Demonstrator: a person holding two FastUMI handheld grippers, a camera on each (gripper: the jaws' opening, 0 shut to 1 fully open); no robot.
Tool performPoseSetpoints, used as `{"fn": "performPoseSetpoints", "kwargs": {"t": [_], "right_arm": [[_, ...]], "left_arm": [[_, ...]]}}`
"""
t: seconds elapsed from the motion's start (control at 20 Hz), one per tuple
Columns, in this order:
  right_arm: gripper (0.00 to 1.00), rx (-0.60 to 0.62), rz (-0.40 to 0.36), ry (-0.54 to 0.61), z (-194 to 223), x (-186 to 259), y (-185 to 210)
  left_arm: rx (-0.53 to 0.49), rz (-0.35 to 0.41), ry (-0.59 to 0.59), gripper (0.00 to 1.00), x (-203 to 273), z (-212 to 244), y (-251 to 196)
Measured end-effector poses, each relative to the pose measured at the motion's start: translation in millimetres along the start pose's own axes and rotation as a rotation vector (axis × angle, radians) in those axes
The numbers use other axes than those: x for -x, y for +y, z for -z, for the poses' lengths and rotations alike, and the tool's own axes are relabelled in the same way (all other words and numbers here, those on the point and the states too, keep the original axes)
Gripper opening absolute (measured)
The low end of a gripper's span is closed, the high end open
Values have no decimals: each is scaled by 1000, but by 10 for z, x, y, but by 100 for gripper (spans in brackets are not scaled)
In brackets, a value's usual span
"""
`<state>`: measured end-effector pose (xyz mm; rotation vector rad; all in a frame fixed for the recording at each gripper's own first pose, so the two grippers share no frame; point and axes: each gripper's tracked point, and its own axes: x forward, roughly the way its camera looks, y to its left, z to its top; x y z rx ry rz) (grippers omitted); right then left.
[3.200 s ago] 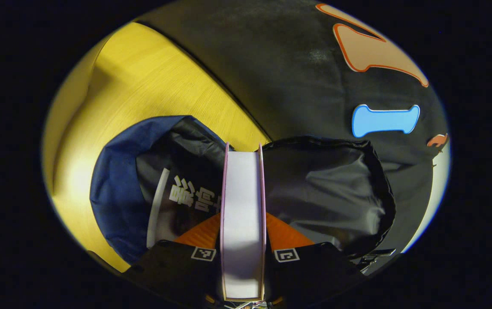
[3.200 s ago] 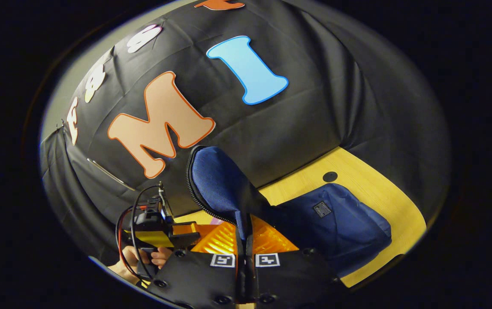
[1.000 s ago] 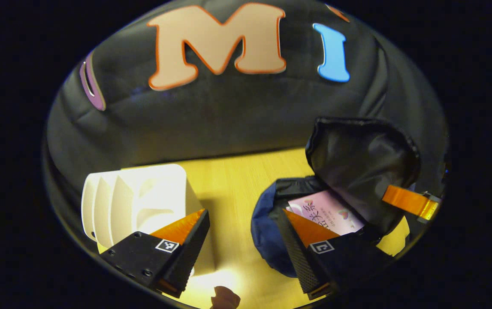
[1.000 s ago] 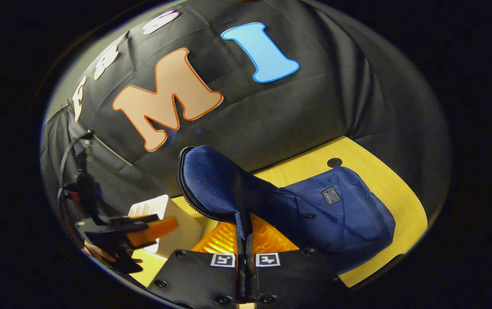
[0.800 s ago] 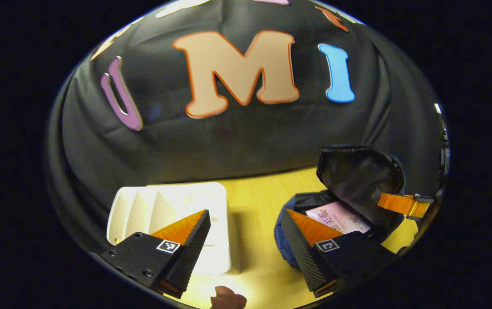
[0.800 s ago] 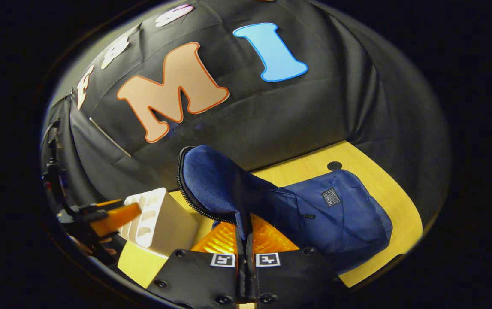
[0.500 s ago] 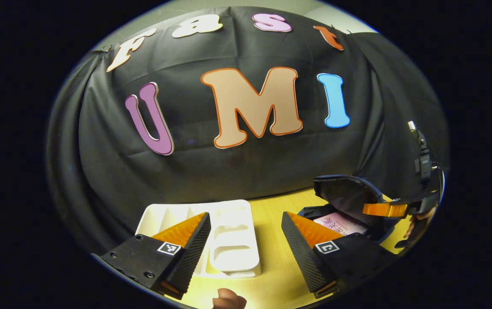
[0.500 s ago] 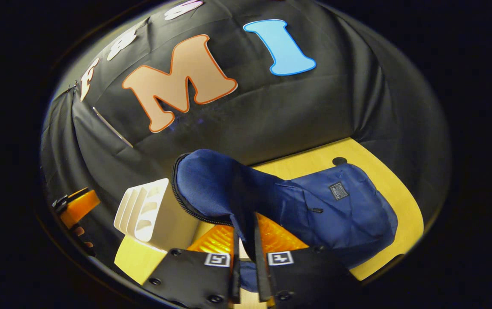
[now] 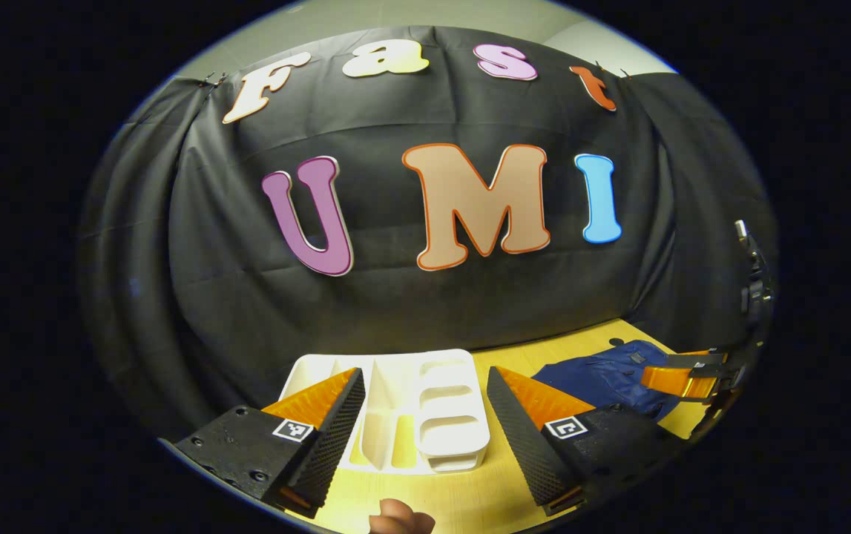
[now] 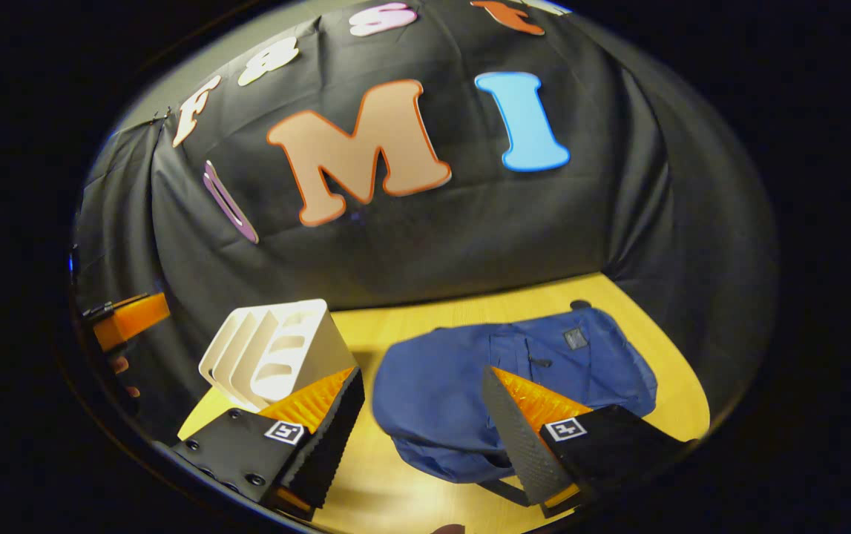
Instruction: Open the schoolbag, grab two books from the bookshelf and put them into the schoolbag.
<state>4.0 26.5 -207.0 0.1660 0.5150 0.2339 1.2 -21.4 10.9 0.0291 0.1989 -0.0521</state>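
The blue schoolbag (image 10: 514, 371) lies flat on the yellow table (image 10: 432, 319) with its flap down; no book shows. My right gripper (image 10: 418, 415) hovers open above the bag's near end, with nothing between its fingers. The white bookshelf (image 10: 277, 356) stands left of the bag, its slots empty. In the left gripper view, my left gripper (image 9: 425, 415) is open in front of the white bookshelf (image 9: 410, 408), holding nothing. The schoolbag (image 9: 610, 374) lies to the right there, with the right gripper (image 9: 685, 374) over it.
The black cloth wall runs along the table's back edge. A small dark hole (image 10: 581, 304) sits in the table behind the bag. A fingertip (image 9: 399, 515) shows at the bottom of the left gripper view. The other gripper's finger (image 10: 128, 319) shows at far left.
My left gripper let go of the book in the bag and pulled back to the bookshelf. My right gripper opened and released the flap, which dropped over the bag.
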Motion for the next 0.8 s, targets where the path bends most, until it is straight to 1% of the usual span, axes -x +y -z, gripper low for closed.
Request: {"fn": "performPoseSetpoints", "kwargs": {"t": [0.05, 0.1, 0.15, 0.2, 0.25, 0.3, 0.4, 0.45, 0.55, 0.6, 0.65, 0.75, 0.8], "right_arm": [[100, 7, -1, -49, -179, 75, 81], [100, 20, 7, -98, -362, 146, 130], [100, 29, 18, -145, -546, 240, 171], [100, 31, 11, -187, -693, 313, 236], [100, 39, 2, -225, -842, 393, 320], [100, 42, -12, -267, -990, 490, 367], [100, 33, -26, -327, -1231, 640, 406], [100, 19, -30, -356, -1326, 725, 412], [100, -23, -27, -390, -1432, 805, 368], [100, -45, -29, -401, -1456, 837, 357], [100, -57, -26, -406, -1483, 850, 335], [100, -44, -14, -413, -1509, 890, 278], [100, -32, -11, -415, -1518, 910, 270]], "left_arm": [[8, -12, -13, 97, 38, -66, 66], [16, -15, -25, 100, 64, -120, 118], [27, -14, -32, 100, 93, -160, 138], [37, -8, -32, 97, 117, -196, 148], [39, -9, -30, 97, 150, -213, 170], [38, -8, -37, 100, 187, -263, 196], [50, -9, -63, 100, 258, -366, 231], [59, -10, -73, 97, 302, -393, 241], [71, -13, -87, 96, 358, -431, 261], [68, -17, -93, 100, 384, -445, 281], [63, -19, -97, 97, 404, -456, 286], [59, -24, -107, 97, 431, -484, 302], [58, -25, -109, 100, 438, -495, 302]]}}
